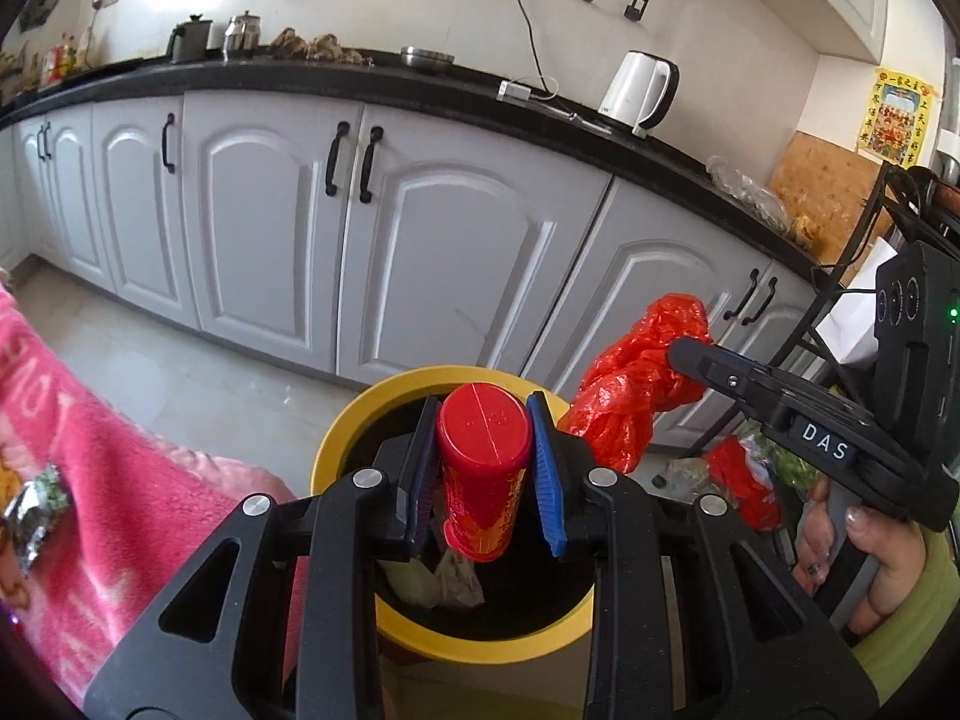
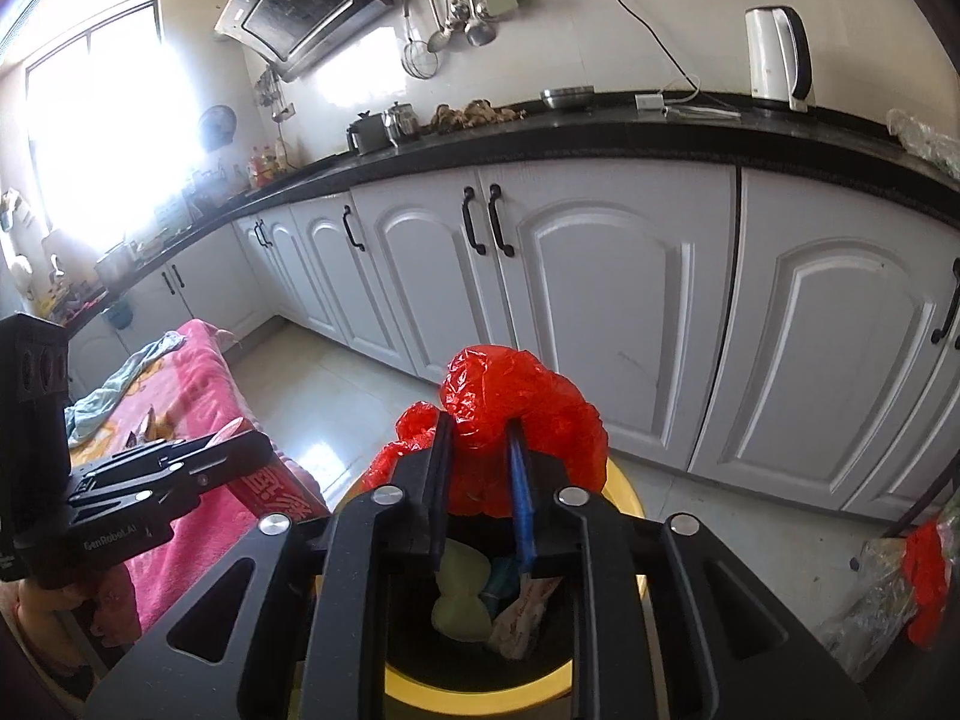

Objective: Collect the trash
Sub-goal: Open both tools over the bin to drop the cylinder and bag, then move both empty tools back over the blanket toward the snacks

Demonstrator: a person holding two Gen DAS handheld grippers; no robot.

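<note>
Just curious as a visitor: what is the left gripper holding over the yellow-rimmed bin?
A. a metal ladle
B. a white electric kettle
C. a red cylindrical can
C: the left gripper has its pads on either side of a red cylindrical can, held above the yellow-rimmed bin.

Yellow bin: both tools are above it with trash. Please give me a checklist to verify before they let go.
1. Left tool grips the red can between both pads: ok.
2. Red can is over the mouth of the yellow bin: ok.
3. Right tool has the red plastic bag between its fingers: ok; how firmly it holds, cannot tell.
4. Whole bag is over the bin: cannot tell; part of it bulges toward the far rim.
5. Space in the bin for both items: ok; the trash inside lies low.
6. The two tools are apart from each other: ok.
</note>
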